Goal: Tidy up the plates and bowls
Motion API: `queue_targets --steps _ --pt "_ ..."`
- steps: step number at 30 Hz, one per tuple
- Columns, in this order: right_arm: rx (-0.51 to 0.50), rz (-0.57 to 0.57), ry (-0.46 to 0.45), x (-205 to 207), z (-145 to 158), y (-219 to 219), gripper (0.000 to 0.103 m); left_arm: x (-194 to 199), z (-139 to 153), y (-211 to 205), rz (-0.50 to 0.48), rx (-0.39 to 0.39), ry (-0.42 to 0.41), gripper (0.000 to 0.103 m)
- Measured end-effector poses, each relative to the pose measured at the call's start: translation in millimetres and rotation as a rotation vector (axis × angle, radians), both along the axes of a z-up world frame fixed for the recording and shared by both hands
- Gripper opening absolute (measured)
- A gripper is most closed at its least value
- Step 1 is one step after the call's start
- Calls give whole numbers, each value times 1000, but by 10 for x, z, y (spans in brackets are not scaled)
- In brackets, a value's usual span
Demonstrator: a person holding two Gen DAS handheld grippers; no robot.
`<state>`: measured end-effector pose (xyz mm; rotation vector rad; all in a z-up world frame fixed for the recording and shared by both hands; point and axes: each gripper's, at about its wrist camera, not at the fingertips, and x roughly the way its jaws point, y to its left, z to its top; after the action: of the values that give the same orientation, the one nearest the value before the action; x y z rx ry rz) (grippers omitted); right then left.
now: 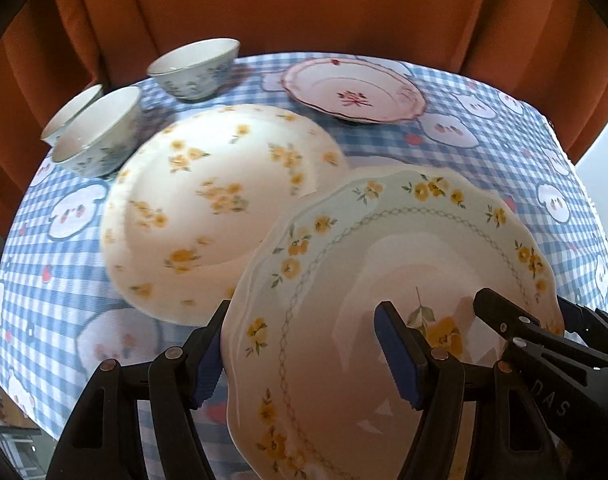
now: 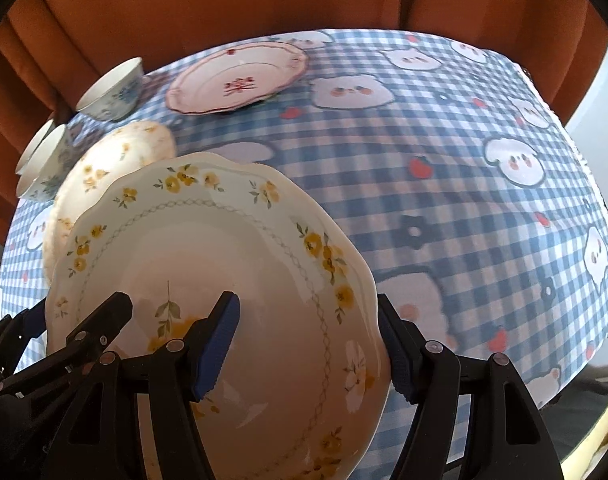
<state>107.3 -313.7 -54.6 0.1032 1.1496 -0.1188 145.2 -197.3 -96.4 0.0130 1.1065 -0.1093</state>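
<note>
Both grippers carry a scalloped plate [image 1: 384, 240] [image 2: 224, 240] with a yellow flower border, tilted above the table. My left gripper [image 1: 304, 344] is shut on its left rim, one pad under the rim and one on the inner face. My right gripper [image 2: 308, 340] grips the right rim the same way. Each wrist view also shows the other gripper's fingers [image 1: 504, 320] [image 2: 104, 320] on the plate. A round yellow-flowered plate [image 1: 216, 200] [image 2: 116, 152] lies on the table just beyond and left. A pink plate [image 1: 352, 88] [image 2: 240, 76] lies at the back.
Three white bowls with blue flowers stand at the back left: one alone [image 1: 196, 66] [image 2: 112, 90], two close together [image 1: 100, 132] [image 1: 70, 114]. The blue checked tablecloth [image 1: 484, 152] [image 2: 444, 160] covers the table. An orange curtain [image 1: 304, 0] hangs behind its far edge.
</note>
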Motion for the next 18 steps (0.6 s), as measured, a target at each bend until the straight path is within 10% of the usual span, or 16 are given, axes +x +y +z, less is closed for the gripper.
queue_targets --steps 18 --pt "19 -20 74 60 -261 -508 71 80 -283 -372 10 21 84 71"
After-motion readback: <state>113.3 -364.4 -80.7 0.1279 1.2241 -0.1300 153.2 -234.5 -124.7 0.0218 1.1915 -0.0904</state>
